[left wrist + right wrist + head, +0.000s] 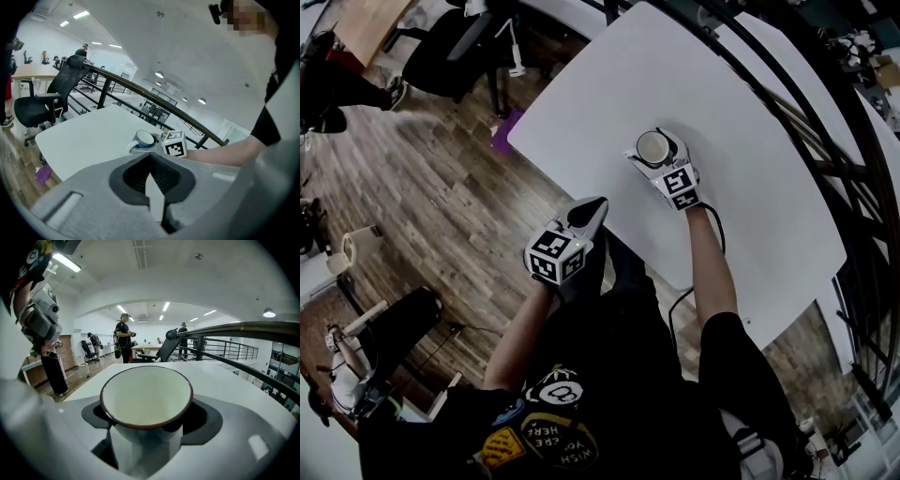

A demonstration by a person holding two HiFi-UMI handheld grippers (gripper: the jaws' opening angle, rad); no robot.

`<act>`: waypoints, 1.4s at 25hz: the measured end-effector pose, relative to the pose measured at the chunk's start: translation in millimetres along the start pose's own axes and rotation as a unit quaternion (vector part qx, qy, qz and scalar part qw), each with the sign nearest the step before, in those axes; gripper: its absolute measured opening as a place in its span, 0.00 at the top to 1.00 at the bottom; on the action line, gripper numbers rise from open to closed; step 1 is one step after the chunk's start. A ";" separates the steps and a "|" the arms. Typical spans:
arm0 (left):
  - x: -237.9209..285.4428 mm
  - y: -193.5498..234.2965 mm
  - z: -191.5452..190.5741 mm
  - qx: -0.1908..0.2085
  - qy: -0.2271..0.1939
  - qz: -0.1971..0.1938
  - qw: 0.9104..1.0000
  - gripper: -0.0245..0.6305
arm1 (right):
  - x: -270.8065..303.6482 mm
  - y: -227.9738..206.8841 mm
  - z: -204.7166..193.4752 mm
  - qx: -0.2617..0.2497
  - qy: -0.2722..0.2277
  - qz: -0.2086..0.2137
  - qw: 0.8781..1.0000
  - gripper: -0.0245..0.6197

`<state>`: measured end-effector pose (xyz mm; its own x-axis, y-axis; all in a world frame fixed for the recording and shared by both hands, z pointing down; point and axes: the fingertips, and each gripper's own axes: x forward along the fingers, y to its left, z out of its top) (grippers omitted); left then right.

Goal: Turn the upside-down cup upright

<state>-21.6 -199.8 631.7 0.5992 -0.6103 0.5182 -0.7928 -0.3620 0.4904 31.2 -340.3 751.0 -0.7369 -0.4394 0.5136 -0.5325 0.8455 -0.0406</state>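
Observation:
A white enamel cup (652,147) with a dark rim stands upright, mouth up, on the white table (741,84). My right gripper (655,153) has its jaws on either side of the cup, and they stand open with small gaps to the cup's wall. The right gripper view has the cup (146,397) filling the space between the jaws of the right gripper (147,420). My left gripper (596,208) is shut and empty at the table's near edge. From the left gripper view the cup (144,138) stands beyond the closed left gripper (153,187).
A black metal railing (825,122) runs along the table's far side. A black office chair (450,47) and a purple scrap (508,131) are on the wooden floor to the left. People (123,336) stand far off in the room.

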 end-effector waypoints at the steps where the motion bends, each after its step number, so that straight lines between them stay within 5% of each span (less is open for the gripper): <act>1: 1.0 3.4 8.1 0.001 -0.002 0.000 1.000 0.95 | -1.8 2.2 0.3 0.003 0.002 -0.001 1.000 0.34; 6: 14.2 6.7 57.1 0.012 0.003 -0.014 1.000 0.95 | -31.3 25.1 22.2 0.005 -0.019 -0.004 1.000 0.34; 12: 35.6 -17.3 73.4 0.114 0.095 -0.033 0.988 0.95 | -79.5 71.6 65.2 -0.017 -0.040 0.006 0.999 0.34; 14: 34.8 -41.9 60.6 0.109 0.118 -0.068 0.985 0.79 | -97.6 93.1 65.4 -0.041 -0.023 0.008 0.999 0.34; 17: 27.9 -70.3 40.9 0.106 0.146 -0.104 0.978 0.69 | -121.5 114.6 80.6 -0.066 -0.024 -0.010 0.997 0.34; 22: 18.4 -78.3 26.7 0.123 0.170 -0.085 0.974 0.77 | -141.9 137.7 96.2 -0.125 -0.018 -0.045 0.991 0.34; 25: 16.4 -74.9 23.5 0.103 0.177 -0.063 0.977 0.89 | -146.5 143.3 99.1 -0.149 -0.008 -0.053 0.987 0.34; 29: 9.6 -69.4 17.0 0.068 0.175 -0.070 0.980 0.89 | -144.9 154.5 99.0 -0.162 -0.010 -0.041 0.986 0.34; 32: 2.2 -60.5 22.2 0.016 0.156 -0.071 0.985 0.90 | -153.5 155.8 99.9 -0.104 -0.058 -0.025 0.993 0.34; 35: -7.2 -44.0 41.5 -0.021 0.105 -0.067 0.992 0.90 | -171.5 144.4 100.2 0.097 -0.119 0.014 0.988 0.34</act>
<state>4.3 -208.7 577.2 0.7127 -0.3961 0.5789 -0.7015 -0.3975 0.5915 39.0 -173.2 571.3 -0.8179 -0.4944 0.2942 -0.5623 0.7951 -0.2273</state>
